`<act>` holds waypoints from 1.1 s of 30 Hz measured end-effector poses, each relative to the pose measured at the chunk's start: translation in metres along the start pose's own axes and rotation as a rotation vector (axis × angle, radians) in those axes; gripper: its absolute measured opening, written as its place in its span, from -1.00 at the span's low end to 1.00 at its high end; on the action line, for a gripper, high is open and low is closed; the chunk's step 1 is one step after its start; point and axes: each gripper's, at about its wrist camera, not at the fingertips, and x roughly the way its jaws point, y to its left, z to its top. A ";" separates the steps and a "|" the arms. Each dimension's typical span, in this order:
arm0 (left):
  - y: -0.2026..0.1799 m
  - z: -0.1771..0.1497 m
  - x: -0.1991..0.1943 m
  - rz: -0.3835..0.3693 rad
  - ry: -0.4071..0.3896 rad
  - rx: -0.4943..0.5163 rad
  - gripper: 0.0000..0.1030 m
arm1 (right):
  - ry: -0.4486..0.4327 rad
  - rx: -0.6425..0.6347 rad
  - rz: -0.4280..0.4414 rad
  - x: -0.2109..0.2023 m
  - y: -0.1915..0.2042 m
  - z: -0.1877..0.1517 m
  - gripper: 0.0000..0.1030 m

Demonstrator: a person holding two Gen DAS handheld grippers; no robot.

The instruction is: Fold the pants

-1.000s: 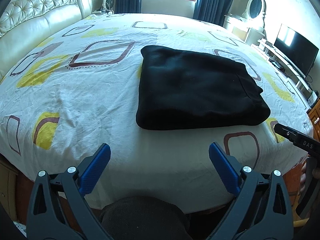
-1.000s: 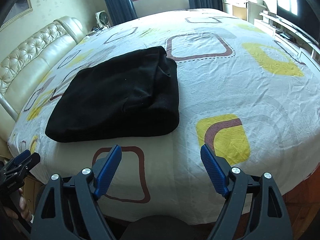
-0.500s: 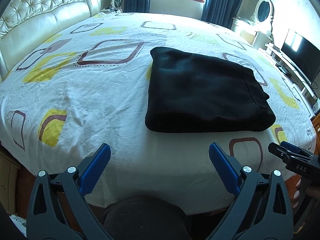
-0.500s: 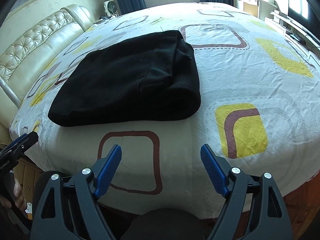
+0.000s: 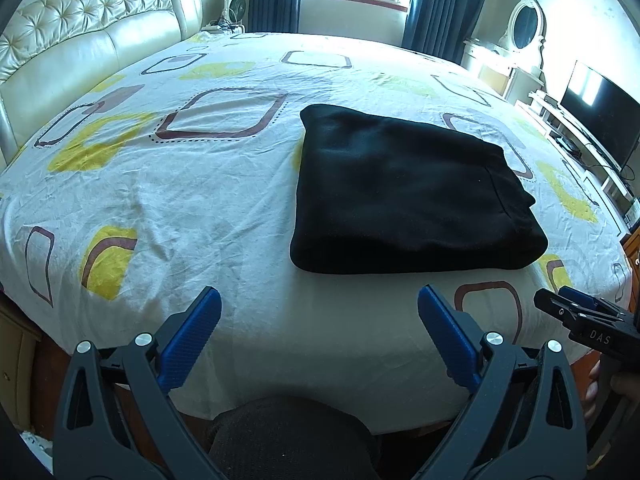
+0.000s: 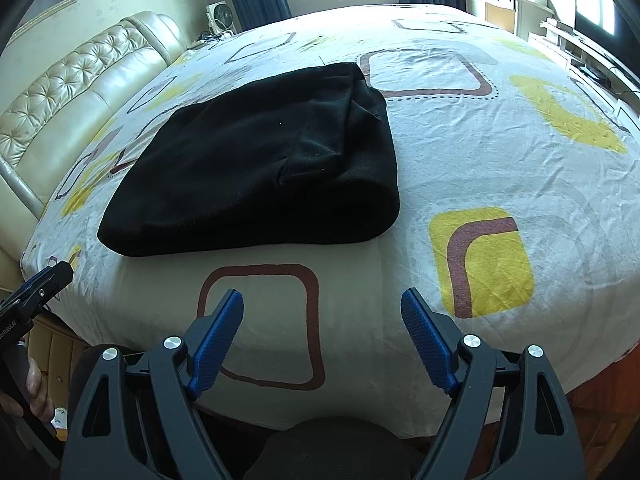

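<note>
The black pants (image 5: 408,196) lie folded into a thick rectangle on the patterned bed sheet (image 5: 180,200). They also show in the right wrist view (image 6: 260,164), left of centre. My left gripper (image 5: 319,306) is open and empty, held back over the bed's near edge, short of the pants. My right gripper (image 6: 322,308) is open and empty too, also back at the near edge. The right gripper shows in the left wrist view (image 5: 576,308) at the far right; the left gripper shows in the right wrist view (image 6: 44,284) at the far left.
A cream tufted headboard (image 5: 80,52) runs along the left. A TV (image 5: 596,116) on a low stand and a dressing table with oval mirror (image 5: 528,28) stand at the right. A fan (image 5: 234,4) and window are at the back.
Both grippers have drawn slightly back and shifted, so the folded pants sit a bit farther in the views. The pants have not moved. Both grippers stay open.
</note>
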 end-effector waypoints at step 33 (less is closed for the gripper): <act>-0.012 0.000 -0.008 0.045 -0.035 0.067 0.92 | 0.035 -0.003 0.017 0.006 0.001 -0.003 0.55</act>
